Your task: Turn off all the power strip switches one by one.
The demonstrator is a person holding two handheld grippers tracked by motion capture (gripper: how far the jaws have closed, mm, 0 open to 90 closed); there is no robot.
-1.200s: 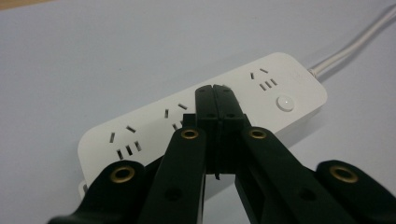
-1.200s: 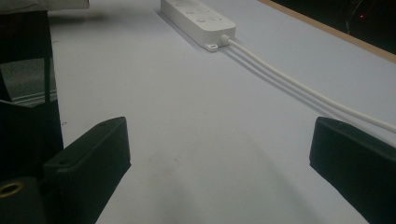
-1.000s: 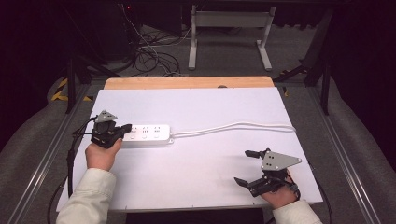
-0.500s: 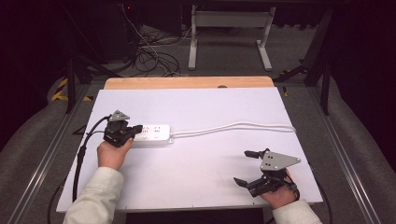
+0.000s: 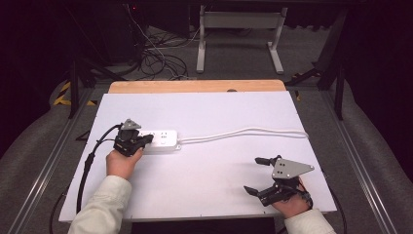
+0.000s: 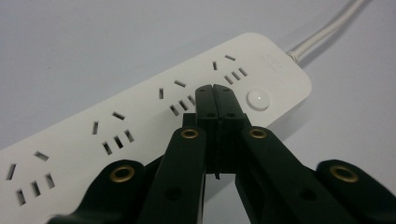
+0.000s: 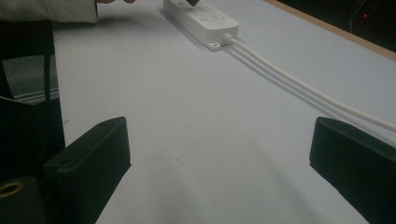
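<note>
A white power strip (image 5: 163, 140) lies on the white table at the left, its white cable (image 5: 243, 131) running off to the right. My left gripper (image 5: 147, 139) is shut with nothing between its jaws, its tips over the strip's near end. In the left gripper view the closed tips (image 6: 215, 91) sit just above the strip (image 6: 140, 116), beside its round white button (image 6: 258, 99). My right gripper (image 5: 255, 175) rests open near the table's front right edge. In the right gripper view the strip (image 7: 201, 21) and its cable (image 7: 299, 86) lie far ahead.
The white table top (image 5: 214, 109) has a wooden strip along its far edge (image 5: 195, 86). Behind it stand a metal frame (image 5: 238, 39) and loose cables on the floor (image 5: 160, 53). A black cable (image 5: 90, 161) trails from my left gripper down the table's left side.
My left gripper has moved right along the power strip, from its left end to over its middle sockets. The right gripper has stayed put.
</note>
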